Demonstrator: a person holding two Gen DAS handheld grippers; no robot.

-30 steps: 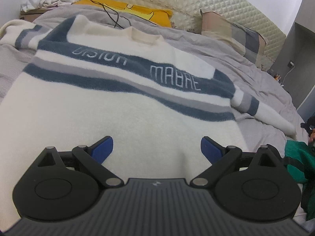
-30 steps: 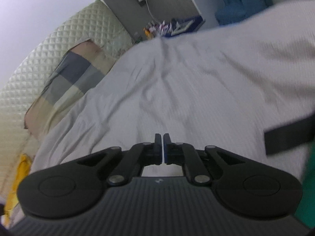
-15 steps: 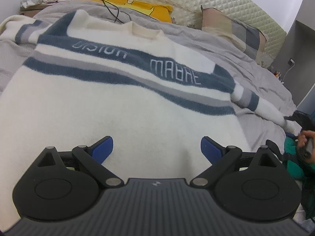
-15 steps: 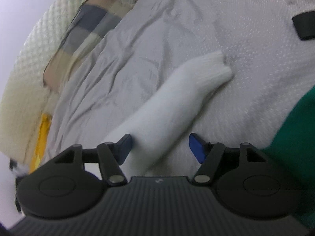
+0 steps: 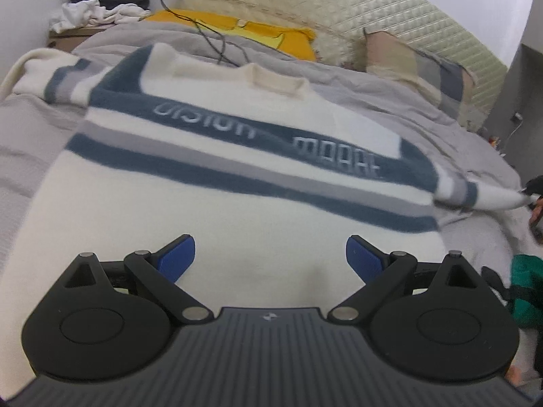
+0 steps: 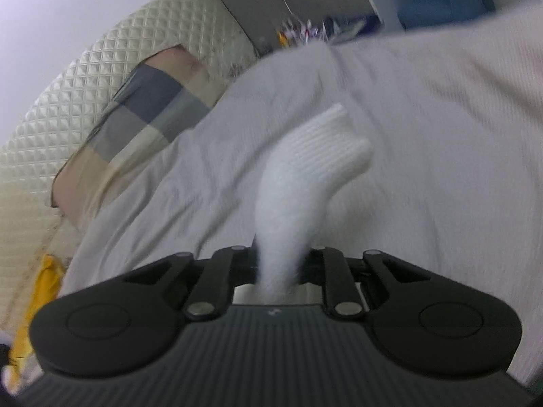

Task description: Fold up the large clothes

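A large cream sweater [image 5: 237,210] with navy and grey stripes and pale lettering lies face up on the grey bed, collar at the far end. My left gripper [image 5: 270,259] is open and empty, hovering above the sweater's lower body. My right gripper [image 6: 280,263] is shut on the white cuff end of the sweater's right sleeve [image 6: 305,169], lifted off the bed. In the left wrist view that sleeve [image 5: 488,198] stretches out to the right, where the right gripper shows small at the frame's edge.
A grey bedspread [image 5: 390,101] covers the bed. A yellow pillow [image 5: 244,30], a checked pillow [image 5: 420,68] and a black cable [image 5: 210,37] lie by the quilted headboard. Clothes are piled on a stand [image 5: 98,6] at far left. A green garment [image 5: 526,291] lies at right.
My right gripper went from shut and empty to open around the sleeve, then closed on the cuff and lifted it. My left gripper stayed open and shifted slightly over the sweater.
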